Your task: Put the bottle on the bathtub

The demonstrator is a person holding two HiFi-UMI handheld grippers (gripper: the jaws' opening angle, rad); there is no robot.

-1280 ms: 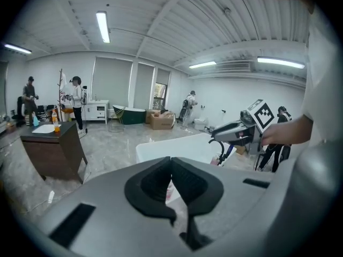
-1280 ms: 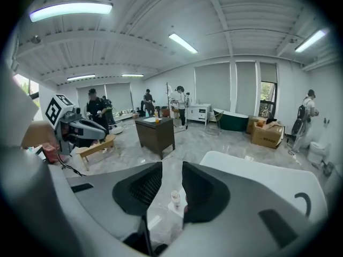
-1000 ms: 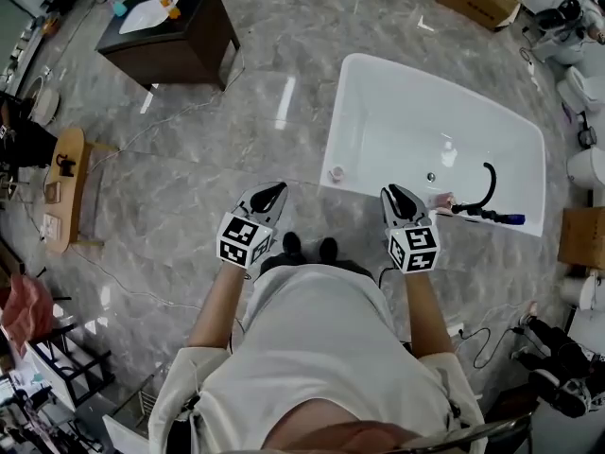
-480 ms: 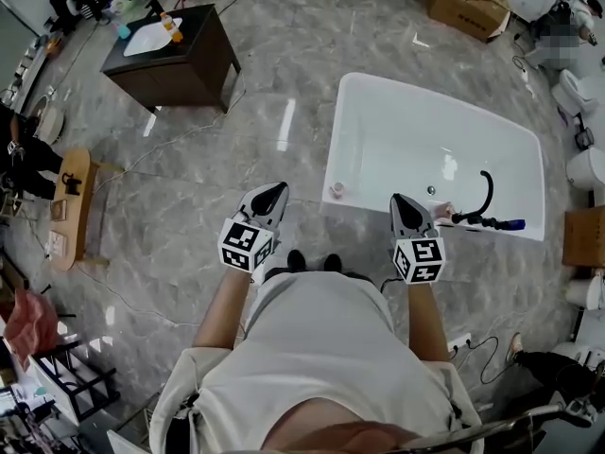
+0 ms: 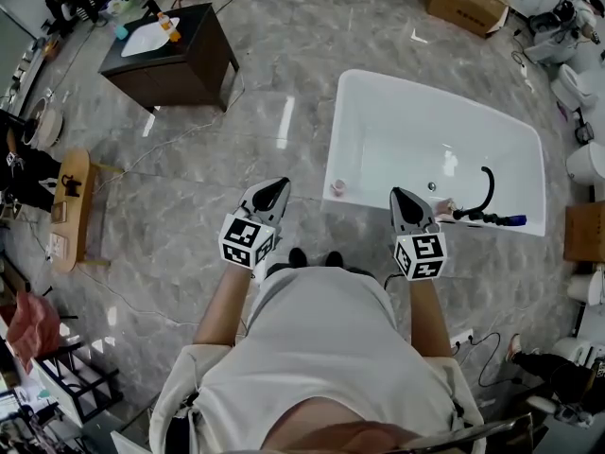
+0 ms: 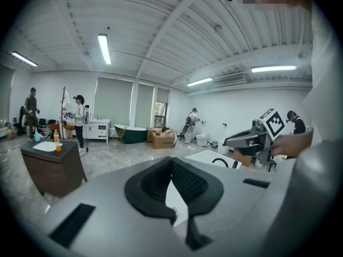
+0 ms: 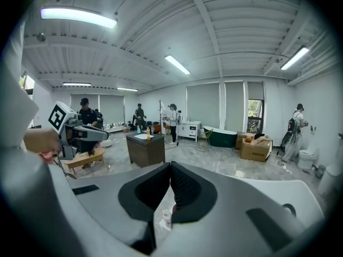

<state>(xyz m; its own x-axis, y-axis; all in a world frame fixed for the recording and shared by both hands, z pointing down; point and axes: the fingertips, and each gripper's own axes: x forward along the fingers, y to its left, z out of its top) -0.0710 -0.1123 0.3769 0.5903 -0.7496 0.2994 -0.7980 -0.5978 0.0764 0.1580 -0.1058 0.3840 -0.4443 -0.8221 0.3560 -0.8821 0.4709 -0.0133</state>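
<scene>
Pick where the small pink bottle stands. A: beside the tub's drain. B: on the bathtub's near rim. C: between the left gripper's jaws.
B: the small pink bottle stands on the near rim of the bathtub, by its corner.

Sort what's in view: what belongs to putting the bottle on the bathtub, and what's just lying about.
Job in hand:
- bathtub
- small bottle, standing on the tub's near rim corner
- left gripper and right gripper, both shut and empty

Lying about:
- dark cabinet
- cardboard box
- black hose in the tub
- low wooden table
</scene>
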